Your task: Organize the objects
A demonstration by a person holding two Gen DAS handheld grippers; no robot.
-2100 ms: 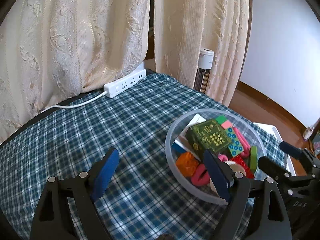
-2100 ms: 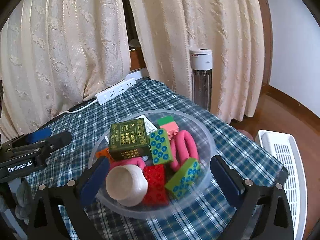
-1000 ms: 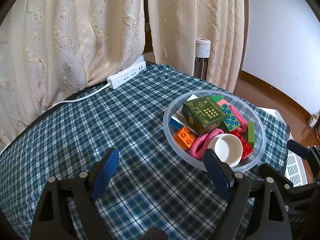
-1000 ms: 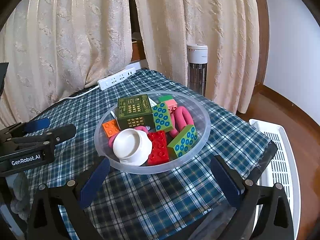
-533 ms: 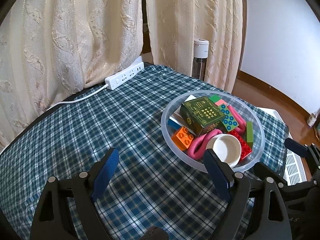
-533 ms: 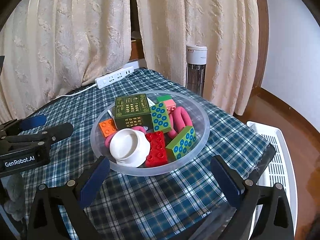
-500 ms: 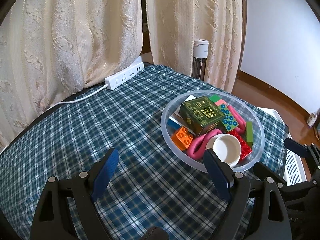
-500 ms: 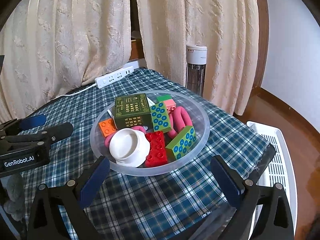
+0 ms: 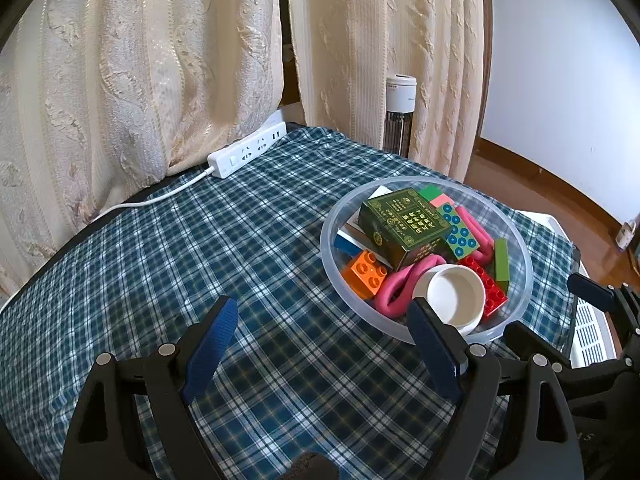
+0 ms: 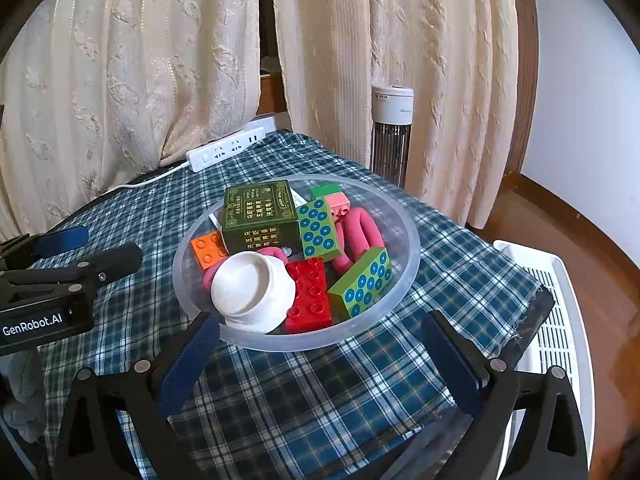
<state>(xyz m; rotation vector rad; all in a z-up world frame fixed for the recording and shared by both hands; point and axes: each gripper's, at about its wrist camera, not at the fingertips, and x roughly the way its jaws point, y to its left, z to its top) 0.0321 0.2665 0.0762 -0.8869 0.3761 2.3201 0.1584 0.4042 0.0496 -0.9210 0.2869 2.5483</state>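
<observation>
**Toys heaped in the bowl, both grippers empty**

The clear plastic bowl (image 10: 408, 216) on the plaid tablecloth (image 9: 240, 240) holds the green box (image 10: 260, 216), white cup (image 10: 252, 290), toy bricks and pink loops. The left gripper (image 9: 320, 344) and right gripper (image 10: 320, 356) hover spread wide just before the bowl, grasping nothing. This fits either sorted or awaiting sorting; any grasp should take the topmost piece.

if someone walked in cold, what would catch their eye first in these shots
Most likely the clear plastic bowl on the plaid tablecloth, heaped with bright toy bricks. A dark green printed box sits on top of the pile toward the curtain side, and a white cup lies tilted at the near rim. Both grippers, left and right, are open and empty just short of the bowl.
</observation>
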